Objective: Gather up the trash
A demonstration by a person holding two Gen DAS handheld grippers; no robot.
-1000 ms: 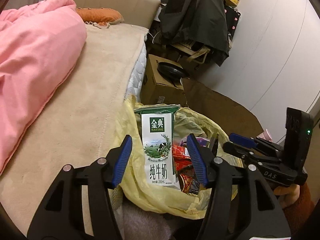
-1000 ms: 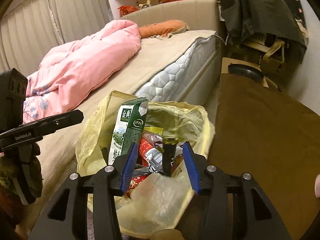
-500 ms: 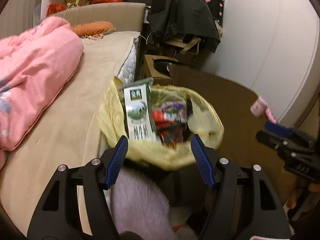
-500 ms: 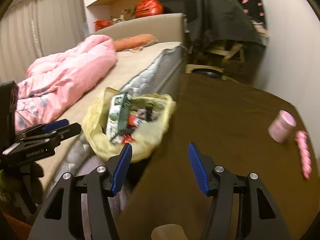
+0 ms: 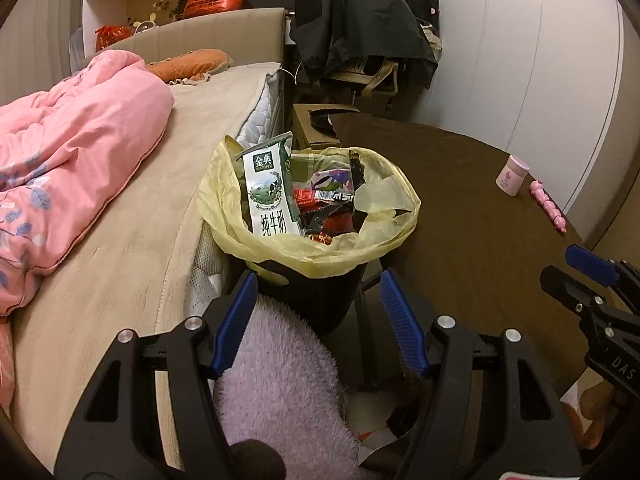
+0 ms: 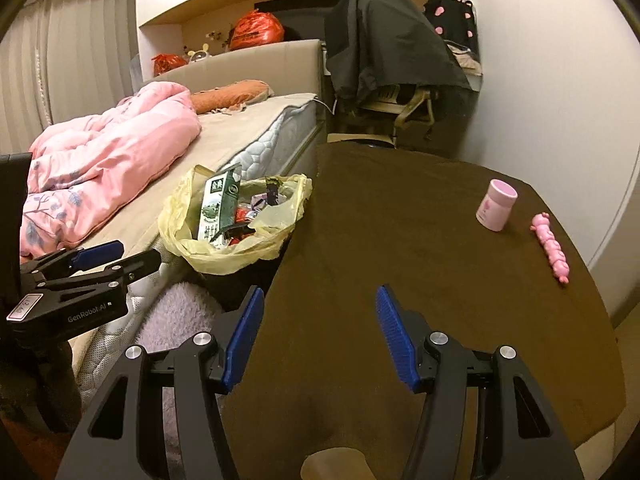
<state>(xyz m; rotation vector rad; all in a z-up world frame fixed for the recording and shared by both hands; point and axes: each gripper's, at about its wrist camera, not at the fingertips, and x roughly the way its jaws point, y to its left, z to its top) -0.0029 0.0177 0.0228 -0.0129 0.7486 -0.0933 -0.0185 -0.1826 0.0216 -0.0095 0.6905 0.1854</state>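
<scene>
A black trash bin with a yellow bag liner (image 5: 384,236) stands between the bed and the brown table; it also shows in the right wrist view (image 6: 224,260). A green-and-white milk carton (image 5: 270,196) stands upright in it among red and black wrappers (image 5: 324,208). My left gripper (image 5: 316,296) is open and empty, held back from the bin above a fuzzy lilac cloth (image 5: 280,380). My right gripper (image 6: 318,312) is open and empty over the brown table (image 6: 400,240).
A pink jar (image 6: 496,205) and a pink toy (image 6: 552,248) lie at the table's far right. The bed with a pink duvet (image 5: 68,152) is on the left. A cardboard box (image 5: 316,128) and a chair draped with dark clothes (image 5: 360,32) stand behind.
Both grippers have pulled back and up from the bin, both open throughout. The right gripper has swung right, from over the bin to over the table.
</scene>
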